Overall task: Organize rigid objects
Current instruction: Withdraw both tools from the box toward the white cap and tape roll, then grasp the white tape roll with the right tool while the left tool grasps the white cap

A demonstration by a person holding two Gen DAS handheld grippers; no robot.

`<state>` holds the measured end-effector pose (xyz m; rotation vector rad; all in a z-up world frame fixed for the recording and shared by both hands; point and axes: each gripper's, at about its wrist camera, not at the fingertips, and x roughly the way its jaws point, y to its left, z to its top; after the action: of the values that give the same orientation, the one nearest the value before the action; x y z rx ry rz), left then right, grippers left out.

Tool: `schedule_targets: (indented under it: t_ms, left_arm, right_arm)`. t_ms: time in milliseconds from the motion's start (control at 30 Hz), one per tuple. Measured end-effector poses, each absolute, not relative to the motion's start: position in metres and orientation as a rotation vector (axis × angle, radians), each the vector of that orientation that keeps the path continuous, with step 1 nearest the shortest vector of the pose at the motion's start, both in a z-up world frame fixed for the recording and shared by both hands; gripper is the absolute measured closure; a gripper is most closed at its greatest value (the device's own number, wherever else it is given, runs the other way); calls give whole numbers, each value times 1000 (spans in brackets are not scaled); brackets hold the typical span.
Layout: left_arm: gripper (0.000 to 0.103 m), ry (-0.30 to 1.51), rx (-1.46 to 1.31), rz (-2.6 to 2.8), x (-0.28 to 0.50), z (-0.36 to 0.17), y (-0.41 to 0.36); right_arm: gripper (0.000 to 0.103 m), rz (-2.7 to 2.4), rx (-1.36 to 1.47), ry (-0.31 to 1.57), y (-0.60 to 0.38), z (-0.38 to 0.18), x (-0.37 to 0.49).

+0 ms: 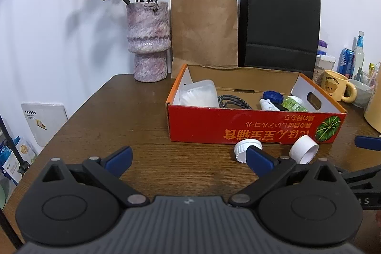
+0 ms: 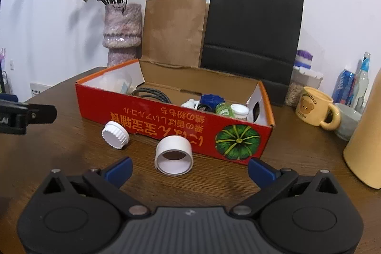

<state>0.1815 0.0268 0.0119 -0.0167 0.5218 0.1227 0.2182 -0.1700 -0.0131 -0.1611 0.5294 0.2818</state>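
A red cardboard box (image 1: 250, 127) (image 2: 152, 116) stands on the wooden table and holds a clear plastic tub (image 1: 198, 94), a coiled cable (image 1: 234, 101), a blue cap (image 1: 273, 95), and small bottles (image 2: 226, 110). In front of it lie a ribbed white cap (image 1: 240, 150) (image 2: 116, 131) and a smooth white ring cap (image 1: 304, 149) (image 2: 173, 155). My left gripper (image 1: 189, 158) is open and empty, its right finger next to the ribbed cap. My right gripper (image 2: 190, 167) is open and empty, just before the ring cap.
Behind the box stand a pink vase with dried roses (image 1: 148, 42), a brown paper bag (image 1: 204, 32) and a black paper bag (image 1: 281, 27). A yellow bear mug (image 2: 315, 107), bottles (image 2: 363, 80) and a tan cylinder (image 2: 366, 142) crowd the right side.
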Motion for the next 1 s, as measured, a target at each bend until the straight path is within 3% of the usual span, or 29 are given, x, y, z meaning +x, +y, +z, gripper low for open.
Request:
schedule_targets:
  t_ms: [467,567,667,733,800,1000]
  left_arm:
    - [0,533,-20,130,193,5,31]
    - [0,535,-19,130,193,4,31]
    - [0,535,-20,130,193,4,31]
    - [0,535,-21,132,194,4,31]
    - [0,537,-20,134,195,3,31]
    - [0,537,-16,139,195,2,31]
  right_arm:
    - [2,259,-155,585,-154,-30,266]
    - [11,259,-150,603,-152,-32,272]
    - [27,272,-141,624,-153,-35,274]
    - [48,283,-134,637,-154,-37,274]
    - [60,286,-126,645,-155,-38,274]
    - [60,284,-109,632,-159,-35,270]
